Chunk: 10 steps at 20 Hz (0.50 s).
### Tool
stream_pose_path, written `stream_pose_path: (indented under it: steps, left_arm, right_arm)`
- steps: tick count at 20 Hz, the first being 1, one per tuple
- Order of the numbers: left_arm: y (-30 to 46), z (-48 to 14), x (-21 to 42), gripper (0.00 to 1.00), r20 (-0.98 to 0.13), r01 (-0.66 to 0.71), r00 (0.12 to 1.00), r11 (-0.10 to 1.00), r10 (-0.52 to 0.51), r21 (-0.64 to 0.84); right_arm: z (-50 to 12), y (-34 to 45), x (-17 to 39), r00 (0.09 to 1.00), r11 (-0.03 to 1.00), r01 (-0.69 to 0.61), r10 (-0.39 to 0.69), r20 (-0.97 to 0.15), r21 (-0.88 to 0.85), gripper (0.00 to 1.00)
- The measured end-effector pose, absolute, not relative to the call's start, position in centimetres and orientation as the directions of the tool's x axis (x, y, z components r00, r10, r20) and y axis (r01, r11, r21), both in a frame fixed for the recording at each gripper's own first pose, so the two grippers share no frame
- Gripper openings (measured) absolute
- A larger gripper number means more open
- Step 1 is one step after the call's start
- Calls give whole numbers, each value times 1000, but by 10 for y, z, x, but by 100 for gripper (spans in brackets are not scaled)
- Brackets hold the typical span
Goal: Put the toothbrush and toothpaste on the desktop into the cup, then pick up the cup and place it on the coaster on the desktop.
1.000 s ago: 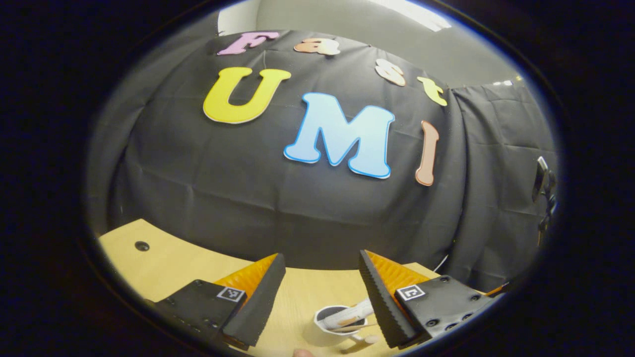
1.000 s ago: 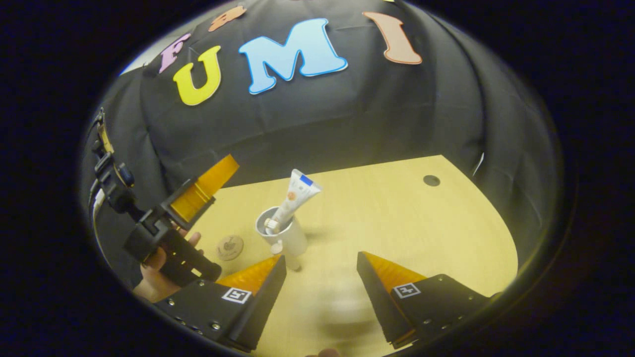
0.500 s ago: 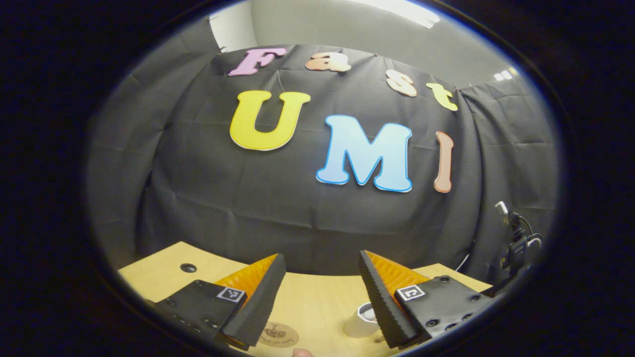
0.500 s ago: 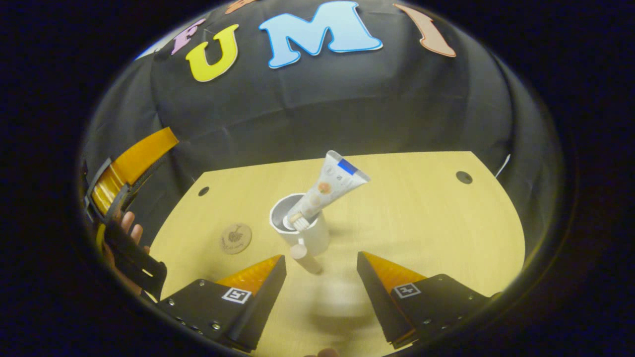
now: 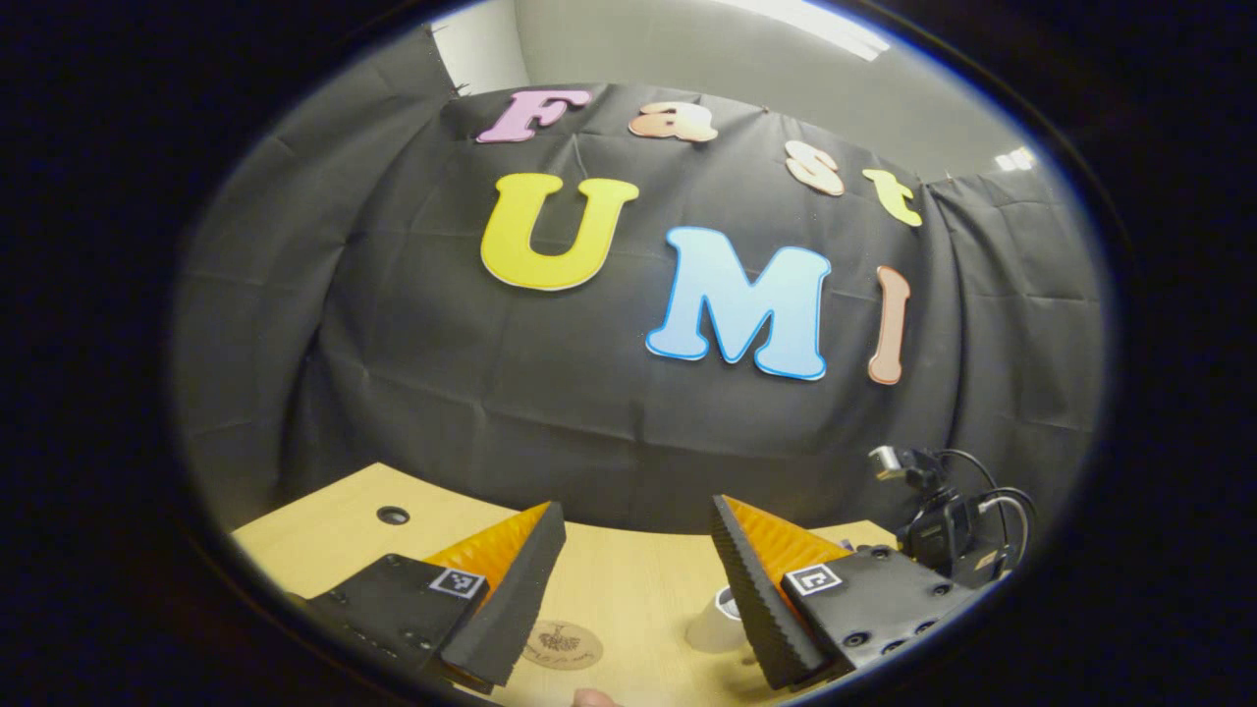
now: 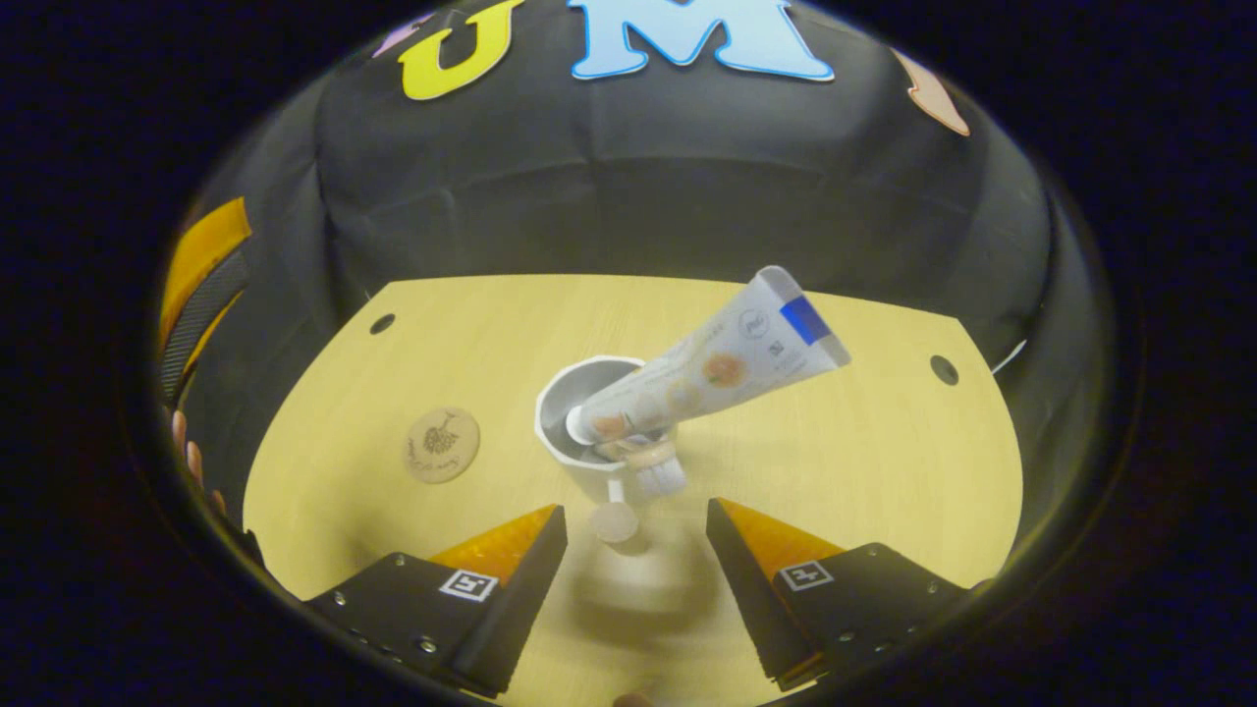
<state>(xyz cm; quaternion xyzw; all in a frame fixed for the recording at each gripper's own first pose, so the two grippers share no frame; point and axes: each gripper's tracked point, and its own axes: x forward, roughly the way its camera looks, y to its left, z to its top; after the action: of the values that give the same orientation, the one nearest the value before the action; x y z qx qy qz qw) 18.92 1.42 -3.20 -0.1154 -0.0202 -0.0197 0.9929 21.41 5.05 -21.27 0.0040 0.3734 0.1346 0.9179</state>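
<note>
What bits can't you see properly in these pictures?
- Left gripper view: cup is half hidden behind the gripper's finger.
- Right gripper view: inside the cup, the toothpaste covers the toothbrush handle.
- Right gripper view: coaster picture is too small.

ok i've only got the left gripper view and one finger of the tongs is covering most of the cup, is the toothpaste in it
observer: yes. In the right gripper view the toothpaste sits cap-down in the cup, and its tail leans out over the rim.
operator: and the toothbrush
observer: it's in the cup too. The toothbrush head hangs over the rim on the side nearest the right tongs.
operator: cup on the coaster yet
observer: no. The coaster lies bare on the desktop, off to one side of the cup and not touching it.
</note>
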Motion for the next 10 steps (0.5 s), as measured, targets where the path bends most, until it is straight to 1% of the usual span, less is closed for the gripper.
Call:
stream_pose_path:
  steps: [5, 8, 9, 10]
  left_arm:
    - [30, -41, 180, 95, 18, 12, 1000, 967, -8, -254]
    - [35, -46, 176, 95, 5, 5, 1000, 965, -4, -261]
    - [38, -47, 174, 95, 3, 3, 1000, 966, -2, -260]
    - [40, -48, 173, 95, 2, 1, 1000, 966, 0, -258]
  right_arm:
    - [-234, 56, 228, 638, 960, -280, 208, -741, 29, 88]
    - [-243, 62, 233, 603, 955, -296, 197, -773, 13, 87]
    - [-245, 65, 232, 595, 953, -302, 199, -779, 13, 82]
    - [-246, 66, 233, 589, 952, -305, 196, -784, 9, 82]
